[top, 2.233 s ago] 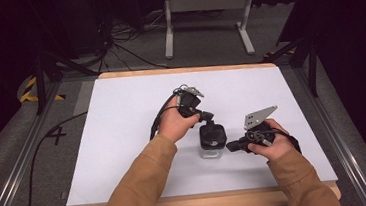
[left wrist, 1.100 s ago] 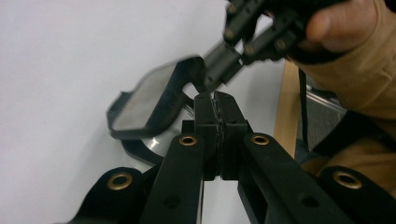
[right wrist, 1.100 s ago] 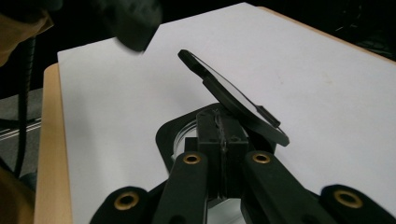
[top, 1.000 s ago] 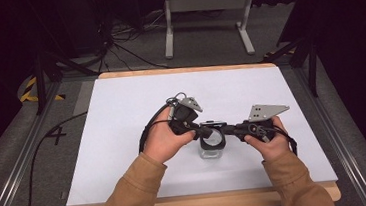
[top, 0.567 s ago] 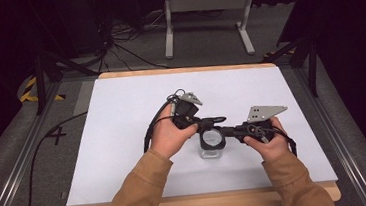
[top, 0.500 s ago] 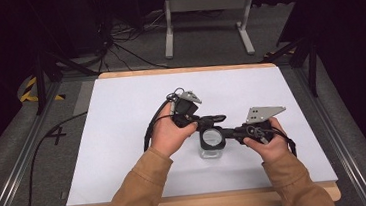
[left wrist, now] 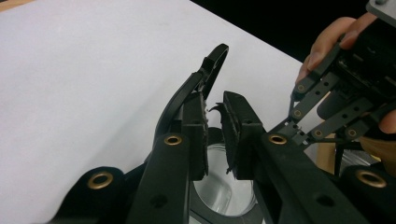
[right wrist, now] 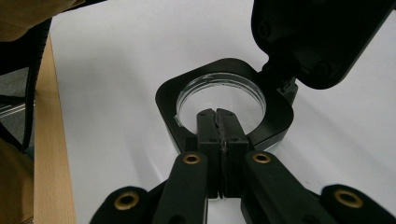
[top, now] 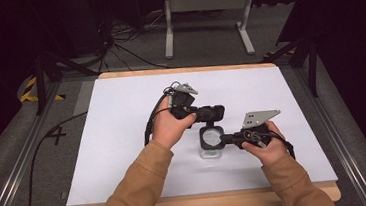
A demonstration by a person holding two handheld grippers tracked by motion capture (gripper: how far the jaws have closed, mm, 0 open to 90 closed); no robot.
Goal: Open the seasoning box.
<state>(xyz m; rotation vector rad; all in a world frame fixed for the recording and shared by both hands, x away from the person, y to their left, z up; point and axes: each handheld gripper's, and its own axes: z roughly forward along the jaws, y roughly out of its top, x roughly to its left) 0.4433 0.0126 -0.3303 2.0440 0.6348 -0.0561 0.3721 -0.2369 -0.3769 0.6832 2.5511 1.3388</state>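
High view looks down; gripper views close in, sharing the jar [top: 210, 140]

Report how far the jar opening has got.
Done: the lid stands swung up off the mouth of the jar. In hand: the right gripper is shut on the jar's black rim and steadies it. The left gripper has its jaws close together at the lid's edge, though a firm pinch is not certain. Left: probably folding the lid fully back and letting go.
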